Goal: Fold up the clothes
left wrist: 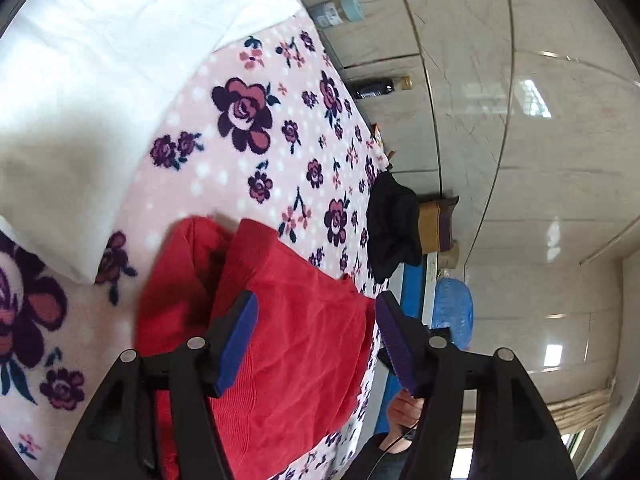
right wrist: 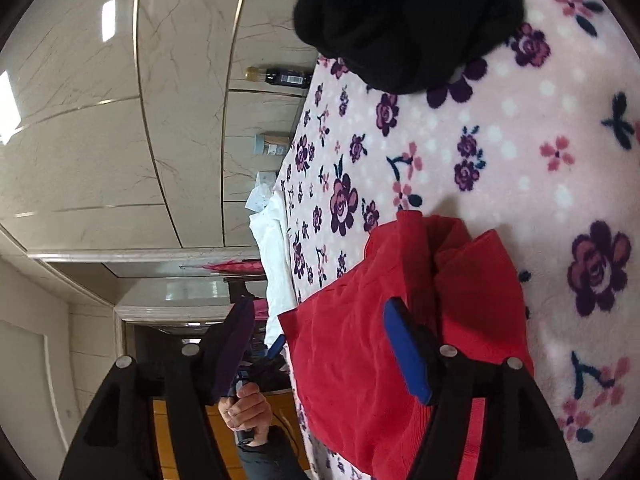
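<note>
A red garment [left wrist: 296, 344] lies partly folded on a pink flowered blanket [left wrist: 248, 168]; it also shows in the right wrist view [right wrist: 360, 344]. My left gripper [left wrist: 316, 344] is open, its fingers spread wide just above the red cloth near the blanket's edge, holding nothing. My right gripper [right wrist: 320, 348] is open too, one finger over the red garment, the other past the blanket's edge. A black garment [right wrist: 404, 20] lies bunched further along the blanket [right wrist: 500, 152]; it also shows in the left wrist view [left wrist: 392, 228].
A white folded cloth [left wrist: 100, 80] lies on the blanket beside the red garment. Bottles [left wrist: 380, 86] stand by the marble wall behind the blanket's edge. A blue plastic item [left wrist: 454, 312] sits past the edge. The person's hand [right wrist: 244, 408] shows below.
</note>
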`<state>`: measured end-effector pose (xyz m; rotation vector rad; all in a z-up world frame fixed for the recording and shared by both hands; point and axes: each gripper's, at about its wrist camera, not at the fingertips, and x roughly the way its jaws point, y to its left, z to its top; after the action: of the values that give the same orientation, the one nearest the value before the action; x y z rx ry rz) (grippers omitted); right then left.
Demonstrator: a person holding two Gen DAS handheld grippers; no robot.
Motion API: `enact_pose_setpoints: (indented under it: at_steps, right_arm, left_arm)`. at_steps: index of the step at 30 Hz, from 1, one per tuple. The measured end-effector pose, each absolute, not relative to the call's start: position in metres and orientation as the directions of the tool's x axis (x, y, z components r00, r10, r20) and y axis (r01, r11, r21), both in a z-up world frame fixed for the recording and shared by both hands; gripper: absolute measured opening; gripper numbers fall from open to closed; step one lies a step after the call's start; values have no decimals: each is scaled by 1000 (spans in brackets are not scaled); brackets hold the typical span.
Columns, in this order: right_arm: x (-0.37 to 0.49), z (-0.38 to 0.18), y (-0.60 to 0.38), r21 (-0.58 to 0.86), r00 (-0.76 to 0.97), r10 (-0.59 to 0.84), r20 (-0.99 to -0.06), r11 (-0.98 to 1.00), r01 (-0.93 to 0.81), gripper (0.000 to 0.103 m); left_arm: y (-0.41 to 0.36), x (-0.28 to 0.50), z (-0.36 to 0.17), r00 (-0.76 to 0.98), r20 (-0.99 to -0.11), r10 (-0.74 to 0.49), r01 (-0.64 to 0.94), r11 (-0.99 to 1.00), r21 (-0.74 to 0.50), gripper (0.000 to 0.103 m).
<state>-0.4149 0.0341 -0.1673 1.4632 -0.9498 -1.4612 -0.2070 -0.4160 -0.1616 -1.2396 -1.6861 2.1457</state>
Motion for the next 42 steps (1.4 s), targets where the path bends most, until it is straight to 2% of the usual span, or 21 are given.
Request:
enact_pose_setpoints:
  at_steps: [3,5,7,9,11,12,14,17,22,24,25,27,28,30,31,32,34,36,37,39,42]
  right_arm:
    - [-399,-144,28,908,46,-919,-392,-379,177,77]
    - [-385,-136,19,884,55,-904,-424,-400,244,86]
    - [-372,-144,-4,868,109,-886,-451,-406,286,86]
    - [-368,-162,-21,858,157,-863,-480,-425,287,81]
    - [-375,-179,-20,820,139,-826,-546,-494,288,47]
    - [-381,-186,-16,791,113,-801,-588,-540,288,39]
    - [-392,-192,4,726,36,-750,-661,-626,286,4]
    - [-396,-184,17,680,-34,-725,-688,-661,318,4]
    - [-385,-160,-11,594,-91,-710,-699,-646,480,4]
    - [-394,-178,-14,557,-96,-641,-762,-723,409,3]
    - [-397,-184,-11,574,-82,-645,-759,-724,384,1]
    - [-391,-177,-3,566,-102,-646,-756,-725,394,1]
    - [-378,-164,0,535,-135,-640,-756,-724,436,4]
    - [-343,-143,3,506,-138,-659,-739,-679,532,4]
    - [-324,-136,4,495,-122,-667,-735,-650,577,4]
    - [-306,-135,4,477,-95,-659,-746,-629,614,4]
    - [-278,-144,3,424,-67,-611,-789,-620,661,4]
    - [-266,-166,2,353,-71,-534,-843,-646,677,4]
    - [-268,-176,5,349,-66,-521,-851,-655,670,0]
    - [-272,-179,16,396,-51,-550,-834,-660,638,0]
    - [-261,-162,26,332,-127,-518,-846,-697,636,1]
  left_arm:
    - [-401,-204,-154,-625,-521,581,314,-424,-850,70]
    - [-387,-207,-154,-619,-528,581,284,-462,-840,70]
    - [-380,-210,-159,-615,-560,554,285,-506,-814,70]
    - [-377,-214,-166,-612,-598,517,297,-551,-780,68]
    - [-386,-211,-174,-619,-628,471,336,-564,-754,57]
    - [-394,-207,-177,-630,-633,450,350,-563,-749,57]
    - [-409,-197,-177,-664,-621,416,361,-550,-753,57]
    - [-420,-189,-166,-735,-558,385,332,-513,-792,57]
    - [-396,-209,-166,-724,-537,433,274,-534,-800,64]
    - [-391,-212,-176,-682,-607,408,330,-569,-753,59]
    - [-390,-205,-174,-689,-598,409,318,-571,-757,55]
    - [-387,-189,-171,-703,-580,412,293,-576,-763,57]
    - [-382,-179,-167,-706,-573,418,270,-589,-762,59]
    - [-364,-155,-155,-695,-567,442,207,-632,-747,73]
    - [-352,-144,-155,-676,-579,456,188,-653,-734,84]
    - [-341,-135,-159,-651,-606,458,187,-677,-712,88]
    - [-325,-125,-173,-598,-669,442,201,-725,-659,87]
    - [-318,-120,-179,-583,-692,425,188,-758,-624,87]
    - [-318,-118,-178,-580,-699,420,185,-767,-614,85]
    - [-320,-112,-174,-567,-728,385,212,-786,-581,83]
    - [-318,-103,-173,-560,-729,394,211,-782,-586,83]
